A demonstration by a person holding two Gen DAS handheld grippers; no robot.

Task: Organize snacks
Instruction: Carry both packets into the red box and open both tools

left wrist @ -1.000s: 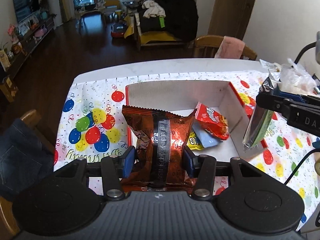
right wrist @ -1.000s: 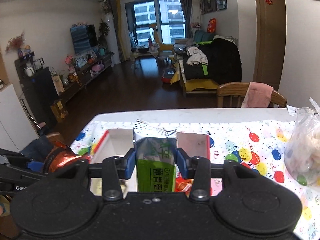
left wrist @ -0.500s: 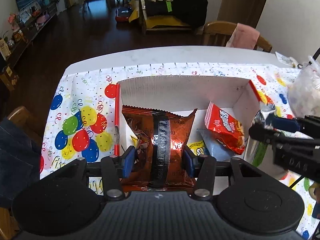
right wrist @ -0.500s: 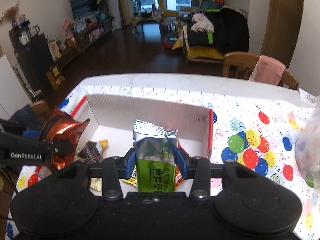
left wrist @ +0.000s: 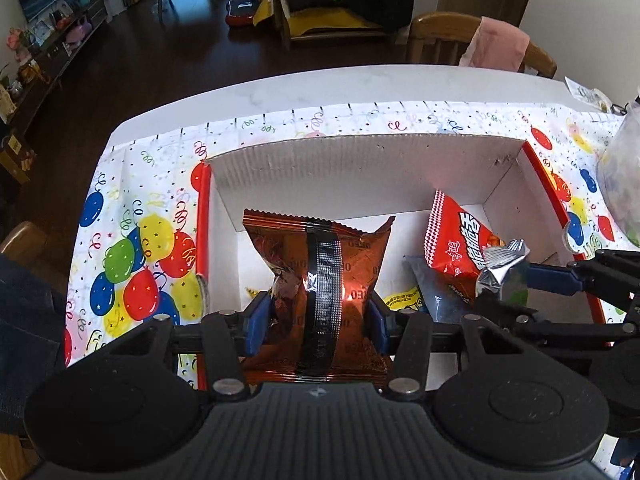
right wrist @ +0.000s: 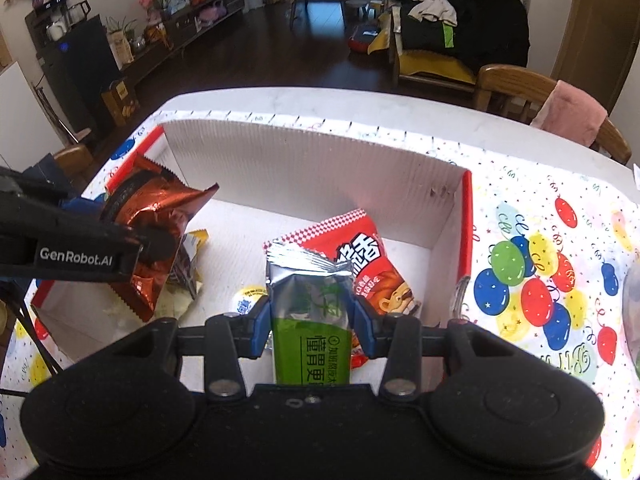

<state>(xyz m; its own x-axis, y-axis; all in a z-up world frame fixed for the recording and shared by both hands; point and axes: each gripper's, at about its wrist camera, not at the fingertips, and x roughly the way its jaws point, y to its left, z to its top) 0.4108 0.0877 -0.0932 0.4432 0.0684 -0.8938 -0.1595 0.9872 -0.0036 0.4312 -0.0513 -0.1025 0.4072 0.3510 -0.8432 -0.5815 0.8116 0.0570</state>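
My left gripper (left wrist: 316,322) is shut on a copper-brown snack bag (left wrist: 320,264) and holds it over the left part of the white cardboard box (left wrist: 360,168). My right gripper (right wrist: 310,326) is shut on a green and silver snack pack (right wrist: 310,312) over the box's right part. The box (right wrist: 304,168) holds a red snack bag (right wrist: 368,264), a yellow-rimmed round snack (right wrist: 246,298) and other small packets. The left gripper and its bag (right wrist: 156,216) show at the left of the right wrist view. The green pack (left wrist: 502,272) shows at the right of the left wrist view.
The box stands on a balloon-print tablecloth (left wrist: 132,248) over a white table (left wrist: 320,84). A clear plastic bag (left wrist: 620,184) sits at the table's right. A wooden chair with a pink cloth (left wrist: 496,46) stands behind the table.
Both grippers have moved forward and down over the box with their snacks still held. The box fills more of both views.
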